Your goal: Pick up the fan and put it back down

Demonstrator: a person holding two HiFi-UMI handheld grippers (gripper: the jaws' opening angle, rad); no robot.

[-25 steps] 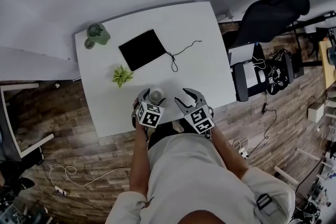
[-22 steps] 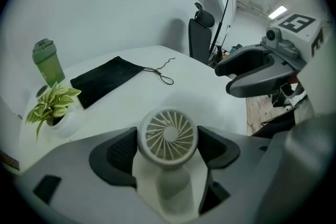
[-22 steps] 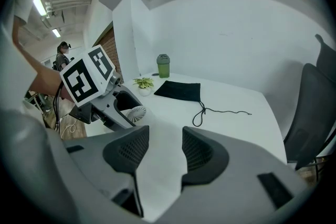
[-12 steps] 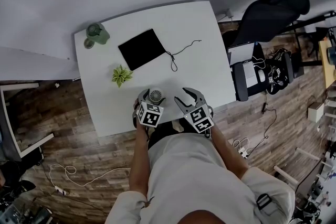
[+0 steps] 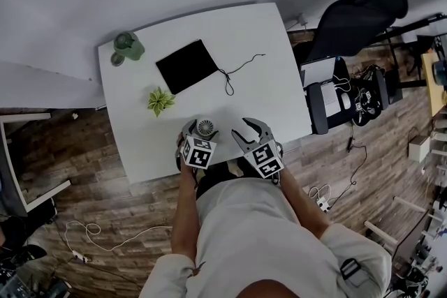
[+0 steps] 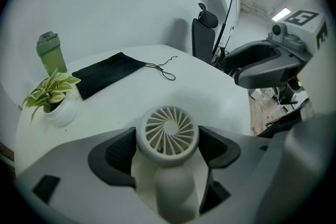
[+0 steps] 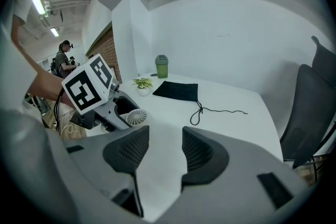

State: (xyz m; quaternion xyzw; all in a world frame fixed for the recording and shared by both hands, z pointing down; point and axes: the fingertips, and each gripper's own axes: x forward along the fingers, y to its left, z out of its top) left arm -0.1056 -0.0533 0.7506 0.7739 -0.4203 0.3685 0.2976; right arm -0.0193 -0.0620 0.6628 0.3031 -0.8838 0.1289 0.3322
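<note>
A small white fan point(image 5: 207, 127) stands upright on the white table point(image 5: 272, 80) near its front edge. My left gripper point(image 5: 203, 128) is around it. In the left gripper view the fan's round grille point(image 6: 168, 131) sits between the two dark pads point(image 6: 121, 152), and the jaws are opening, with the pads close beside the fan head and no clear press on it. My right gripper point(image 5: 253, 128) hovers just right of the fan with nothing between its fingers point(image 7: 126, 152), which stand apart. The right gripper view shows the fan point(image 7: 135, 117) inside the left gripper point(image 7: 118, 107).
A black drawstring pouch point(image 5: 187, 65) with a loose cord point(image 5: 237, 73) lies mid-table. A small potted plant point(image 5: 161, 100) stands left of the fan, and a green bottle point(image 5: 129, 45) at the far left corner. A black office chair point(image 5: 356, 17) is right of the table.
</note>
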